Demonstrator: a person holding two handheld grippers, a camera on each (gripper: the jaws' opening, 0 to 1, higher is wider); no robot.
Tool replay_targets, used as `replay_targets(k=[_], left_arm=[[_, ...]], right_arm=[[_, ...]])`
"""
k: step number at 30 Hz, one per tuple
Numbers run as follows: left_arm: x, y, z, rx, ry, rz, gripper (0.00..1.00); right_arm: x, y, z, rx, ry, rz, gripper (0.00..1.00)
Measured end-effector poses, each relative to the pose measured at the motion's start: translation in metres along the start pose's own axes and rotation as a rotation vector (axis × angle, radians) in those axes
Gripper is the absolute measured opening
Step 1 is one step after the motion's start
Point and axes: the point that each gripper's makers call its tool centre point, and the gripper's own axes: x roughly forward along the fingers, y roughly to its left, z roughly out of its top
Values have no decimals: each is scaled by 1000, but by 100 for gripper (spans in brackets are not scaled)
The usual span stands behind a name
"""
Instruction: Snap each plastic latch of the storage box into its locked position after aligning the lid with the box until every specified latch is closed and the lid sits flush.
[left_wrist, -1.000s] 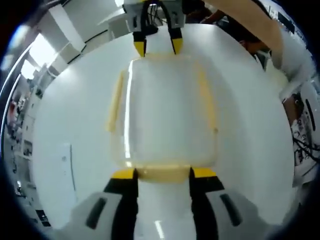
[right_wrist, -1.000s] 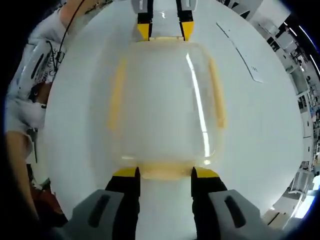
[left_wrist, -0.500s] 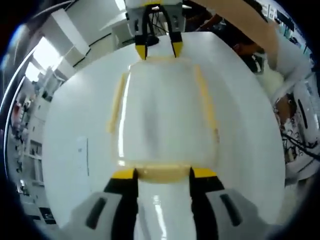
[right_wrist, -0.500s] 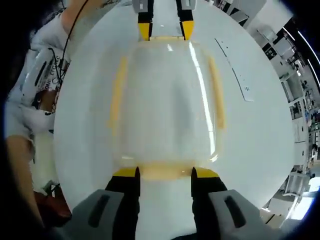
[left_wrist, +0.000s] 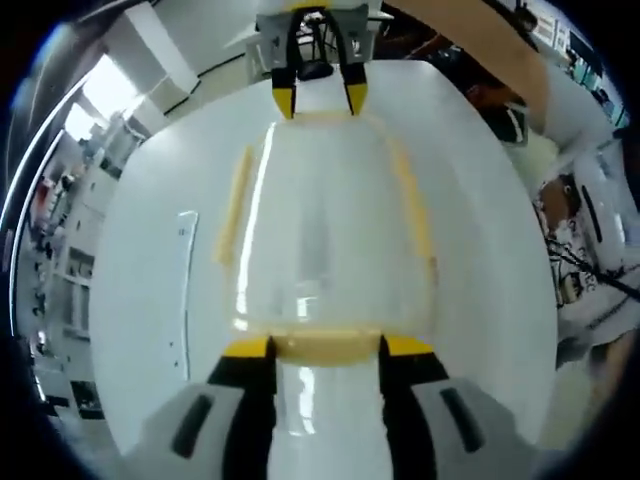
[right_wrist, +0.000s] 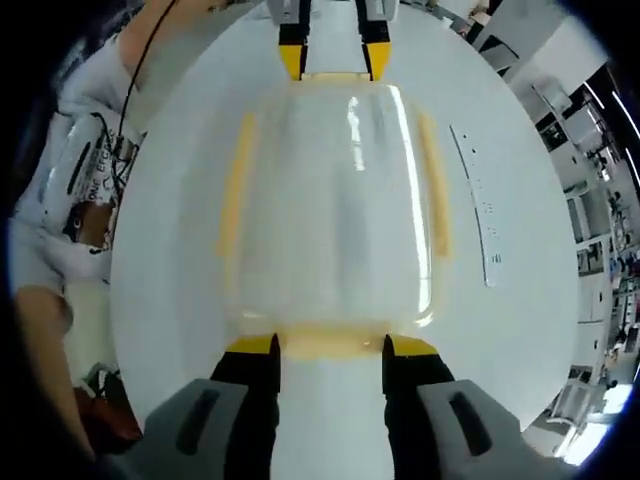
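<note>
Storage box (left_wrist: 325, 225): clear plastic w/ translucent lid (right_wrist: 330, 200), pale-yellow latches on all four sides; sits at centre of a white round table (left_wrist: 130, 300), long axis running between the two grippers. Lid looks seated on the box; whether fully flush can't be told thru the glare. Left gripper (left_wrist: 327, 347): black jaws w/ yellow tips, spread apart, one tip each side of the near-end latch (left_wrist: 325, 347), tips touching or just beside the box edge; actual contact can't be told. Right gripper (right_wrist: 331, 345): same build, jaws spread likewise, bracketing the opposite end latch (right_wrist: 333, 343). Each gripper also shows at the far end of the other's view: right gripper at top of left gripper view, left gripper at top of right gripper view, yellow tips at the box's far rim. Side latches: long yellow strips along both long sides, e.g. (left_wrist: 232, 205) and (left_wrist: 412, 210), lying flat against the walls. End latches' locked state: can't tell. Bright streak reflections on lid. Flat pale strip/ruler-like item (right_wrist: 478, 205) lies on the table, apart from the box. Person (right_wrist: 70, 180) in light clothing w/ dark cable stands at the table edge. Bkgd: shelving and windows, blurred.
</note>
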Motion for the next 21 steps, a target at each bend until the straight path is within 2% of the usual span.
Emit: replay_targets(k=[3,4,10,13,17,21], left_arm=[[-14,1,-25,-23,0,8,39],[-15,1,-27,-25,1,9,39],[-29,1,-73,-63,46,23,39],[-35,0,-88,-70,59,26,39],[-41,3,-105,-74,41,32,39],[-36,5,-121,-73,83,21,39]], right_arm=[[3,-4,29,-19,-36,-1,40],[3,-4,31,-20,-39,-1,40],[16,-11,82,-48,-54,2,40],[21,-12,95,-55,-52,7,40],[29,-12,111,-48,-46,19,40],[40,-11,123,-38,-17,28,40]])
